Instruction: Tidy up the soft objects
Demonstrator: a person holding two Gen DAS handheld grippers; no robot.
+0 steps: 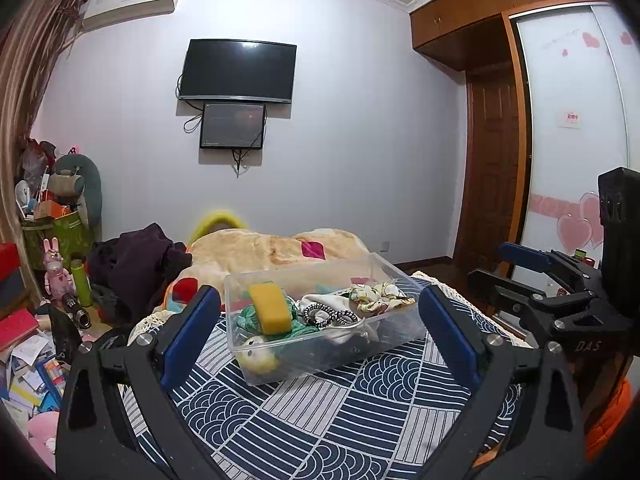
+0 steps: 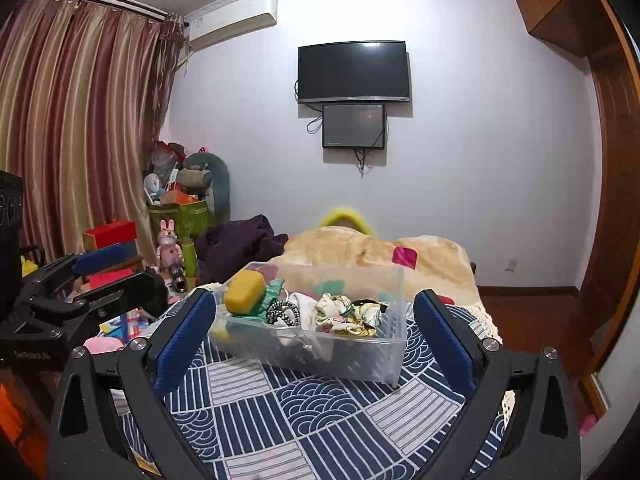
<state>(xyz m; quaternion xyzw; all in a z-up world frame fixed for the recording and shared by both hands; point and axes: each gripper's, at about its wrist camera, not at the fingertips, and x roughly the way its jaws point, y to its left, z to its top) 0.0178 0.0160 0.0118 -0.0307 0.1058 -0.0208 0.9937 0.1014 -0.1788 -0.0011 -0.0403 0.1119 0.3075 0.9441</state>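
Note:
A clear plastic bin [image 1: 396,332] stands on the blue-and-white patterned cloth [image 1: 320,412]. In it lie a yellow sponge [image 1: 270,306], green yarn [image 1: 246,318], a black-and-white coiled hair tie [image 1: 330,316], a floral scrunchie [image 1: 380,296], white cloth and a small yellow-white plush [image 1: 258,356]. My left gripper [image 1: 320,332] is open and empty, held before the bin. My right gripper [image 2: 316,332] is open and empty, also before the bin [image 2: 340,356]; the sponge [image 2: 245,287] and scrunchie [image 2: 348,314] show there. Each gripper shows in the other's view, the right gripper [image 1: 560,280] and the left gripper [image 2: 80,280].
A beige blanket [image 1: 272,252] and a dark garment [image 1: 136,264] lie behind the bin. Cluttered boxes, books and toys [image 1: 48,280] fill the left. A TV [image 1: 238,70] hangs on the far wall. A wardrobe [image 1: 572,120] stands at right.

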